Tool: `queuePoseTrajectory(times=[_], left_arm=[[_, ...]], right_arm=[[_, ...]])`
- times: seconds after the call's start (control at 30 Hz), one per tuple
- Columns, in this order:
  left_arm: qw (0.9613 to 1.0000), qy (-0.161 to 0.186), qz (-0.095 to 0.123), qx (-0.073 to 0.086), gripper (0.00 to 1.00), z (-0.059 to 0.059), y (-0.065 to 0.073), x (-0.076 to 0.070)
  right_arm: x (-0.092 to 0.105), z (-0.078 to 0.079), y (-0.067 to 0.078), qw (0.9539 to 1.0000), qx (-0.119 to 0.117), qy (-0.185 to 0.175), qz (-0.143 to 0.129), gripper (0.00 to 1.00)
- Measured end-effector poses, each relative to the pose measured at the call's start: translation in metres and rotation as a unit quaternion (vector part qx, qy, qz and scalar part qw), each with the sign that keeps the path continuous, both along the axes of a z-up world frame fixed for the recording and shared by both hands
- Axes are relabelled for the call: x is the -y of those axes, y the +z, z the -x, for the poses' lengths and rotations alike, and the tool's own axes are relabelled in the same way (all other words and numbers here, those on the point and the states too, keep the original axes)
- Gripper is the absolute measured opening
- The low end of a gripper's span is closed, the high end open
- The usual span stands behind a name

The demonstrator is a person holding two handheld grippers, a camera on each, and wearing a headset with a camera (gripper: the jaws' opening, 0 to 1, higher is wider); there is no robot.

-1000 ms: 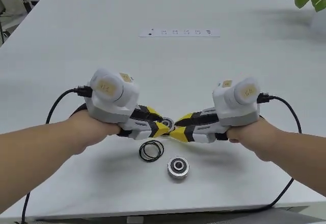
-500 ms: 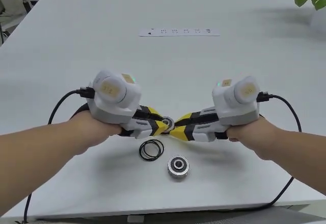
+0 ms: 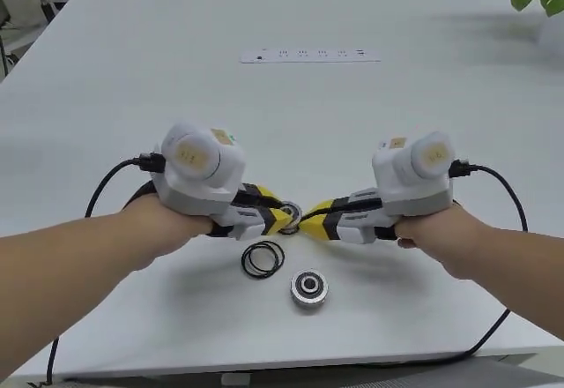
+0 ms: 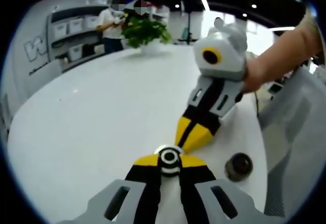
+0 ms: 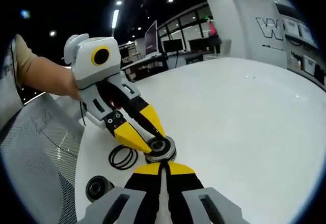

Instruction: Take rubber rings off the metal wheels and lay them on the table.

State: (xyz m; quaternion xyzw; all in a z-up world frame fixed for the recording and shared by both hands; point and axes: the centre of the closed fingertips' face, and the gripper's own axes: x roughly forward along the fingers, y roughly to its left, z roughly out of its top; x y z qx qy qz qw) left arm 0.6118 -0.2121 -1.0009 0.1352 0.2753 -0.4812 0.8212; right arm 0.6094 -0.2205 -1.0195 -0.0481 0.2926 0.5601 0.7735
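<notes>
The left claw [image 3: 273, 220] is clamped on a small silver metal wheel [image 4: 169, 159] above the white table [image 3: 370, 106]. The right claw [image 5: 162, 169], jaws together, has its tips at that wheel's rim; whether they pinch a ring is too small to tell. Loose black rubber rings [image 3: 263, 258] lie below, near a second metal wheel [image 3: 309, 288].

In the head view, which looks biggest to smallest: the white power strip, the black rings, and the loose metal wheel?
1. power strip, longest despite lying farthest off.
2. black rings.
3. loose metal wheel, only slightly smaller than the rings.
</notes>
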Motion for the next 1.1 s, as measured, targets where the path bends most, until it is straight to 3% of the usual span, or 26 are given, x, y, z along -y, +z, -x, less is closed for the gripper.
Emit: queuePoseTrajectory(times=[0.17,0.33,0.43,0.8,0.87,1.1], left_arm=[[1.0,0.002,-0.001,0.003,0.12,0.002,0.001,0.001],[1.0,0.002,-0.005,0.007,0.12,0.001,0.001,0.0],[0.9999,0.003,-0.009,0.009,0.12,-0.001,0.0,0.0],[0.9998,0.009,-0.015,0.011,0.12,-0.001,0.001,0.002],[0.9998,0.01,-0.015,0.011,0.12,-0.002,0.0,0.002],[0.9996,0.016,-0.02,0.01,0.12,-0.001,0.001,0.003]], right_arm=[[-0.001,0.002,0.002,0.9997,-0.015,-0.018,-0.007,0.0],[-0.001,0.0,0.003,0.9961,-0.059,-0.06,-0.029,0.0],[0.004,-0.007,0.001,0.9916,-0.085,-0.085,-0.047,0.0],[0.007,-0.005,0.006,0.984,-0.114,-0.112,-0.078,0.0],[0.007,-0.007,0.01,0.9795,-0.124,-0.127,-0.096,0.0],[0.009,-0.01,0.013,0.9742,-0.135,-0.137,-0.118,0.0]])
